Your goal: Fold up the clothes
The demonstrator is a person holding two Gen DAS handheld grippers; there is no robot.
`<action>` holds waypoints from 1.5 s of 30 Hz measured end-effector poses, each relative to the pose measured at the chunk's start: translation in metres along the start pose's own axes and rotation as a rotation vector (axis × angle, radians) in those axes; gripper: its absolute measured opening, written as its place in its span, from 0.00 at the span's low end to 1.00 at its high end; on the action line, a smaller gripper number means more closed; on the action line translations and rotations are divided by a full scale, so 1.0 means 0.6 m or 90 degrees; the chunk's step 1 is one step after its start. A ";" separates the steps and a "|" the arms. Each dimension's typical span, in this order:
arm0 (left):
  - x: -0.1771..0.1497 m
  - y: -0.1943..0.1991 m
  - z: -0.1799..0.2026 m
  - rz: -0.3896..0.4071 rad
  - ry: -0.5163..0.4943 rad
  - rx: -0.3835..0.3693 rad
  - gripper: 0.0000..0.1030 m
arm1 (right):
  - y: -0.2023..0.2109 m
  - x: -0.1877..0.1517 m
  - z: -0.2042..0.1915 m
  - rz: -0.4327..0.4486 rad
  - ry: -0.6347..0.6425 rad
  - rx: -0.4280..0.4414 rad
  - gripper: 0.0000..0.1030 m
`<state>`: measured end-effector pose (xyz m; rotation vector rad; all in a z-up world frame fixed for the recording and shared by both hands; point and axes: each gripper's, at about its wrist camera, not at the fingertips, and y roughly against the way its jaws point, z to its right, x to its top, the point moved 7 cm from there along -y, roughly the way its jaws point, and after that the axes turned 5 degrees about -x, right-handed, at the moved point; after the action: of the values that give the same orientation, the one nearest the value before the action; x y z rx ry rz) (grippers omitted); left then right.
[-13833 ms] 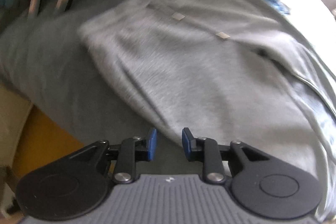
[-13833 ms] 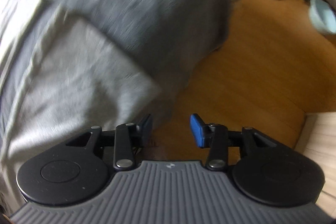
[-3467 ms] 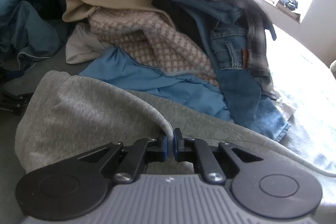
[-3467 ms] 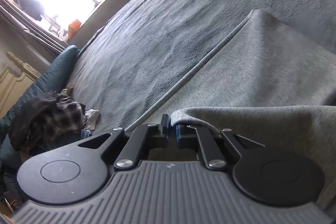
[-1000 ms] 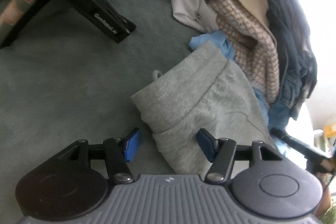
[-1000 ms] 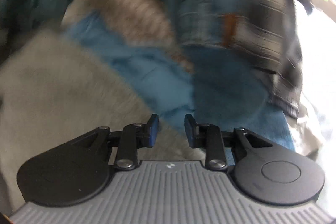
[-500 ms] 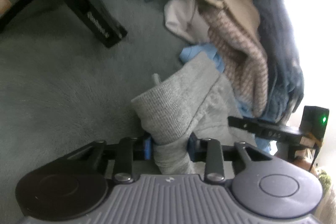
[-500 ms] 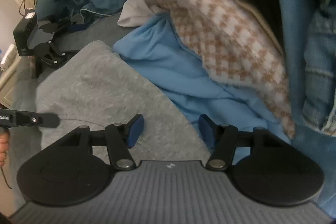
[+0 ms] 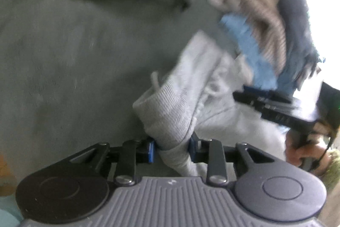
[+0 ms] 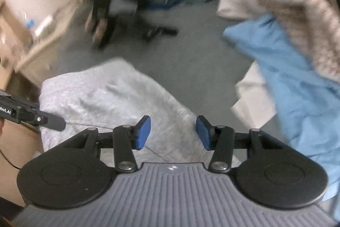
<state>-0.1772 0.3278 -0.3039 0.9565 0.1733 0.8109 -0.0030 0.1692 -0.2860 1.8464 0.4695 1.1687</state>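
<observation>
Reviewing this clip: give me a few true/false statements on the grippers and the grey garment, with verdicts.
1. The left gripper is clamped on the grey garment. True.
2. The right gripper grips the light blue garment. False: its jaws are closing above the grey garment, pads not pressing on it.
3. The grey garment hangs over a wooden floor. False: it lies on the grey bedcover.
4. A clothes pile lies beyond the grey garment. True.

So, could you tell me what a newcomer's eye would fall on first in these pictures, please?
First, the grey sweatshirt, its ribbed edge bunched and pinched in the left gripper low in the left wrist view. Next, the pile of clothes heaped at the upper right on the grey bedspread. The right gripper hovers over the sweatshirt, its blue fingers closing but gripping nothing.
</observation>
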 end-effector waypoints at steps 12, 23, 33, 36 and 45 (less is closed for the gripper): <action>0.041 0.094 0.006 0.007 -0.079 0.046 0.45 | 0.025 0.039 -0.048 0.070 0.111 -0.030 0.45; 0.106 0.015 0.046 -0.016 -0.195 0.002 0.46 | -0.036 0.115 0.041 0.013 -0.170 0.226 0.54; 0.050 0.024 0.107 0.066 -0.435 0.062 0.24 | -0.201 0.145 0.026 -0.301 -0.217 0.311 0.55; 0.045 0.028 0.117 0.078 -0.452 0.055 0.22 | -0.202 0.148 0.007 -0.315 -0.194 0.300 0.30; 0.048 0.031 0.123 0.091 -0.491 0.058 0.20 | -0.172 0.165 -0.051 -0.253 -0.144 0.355 0.07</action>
<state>-0.1326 0.3045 -0.2403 1.3145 -0.5345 0.5158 0.0324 0.3083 -0.3137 2.1814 1.0538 0.5809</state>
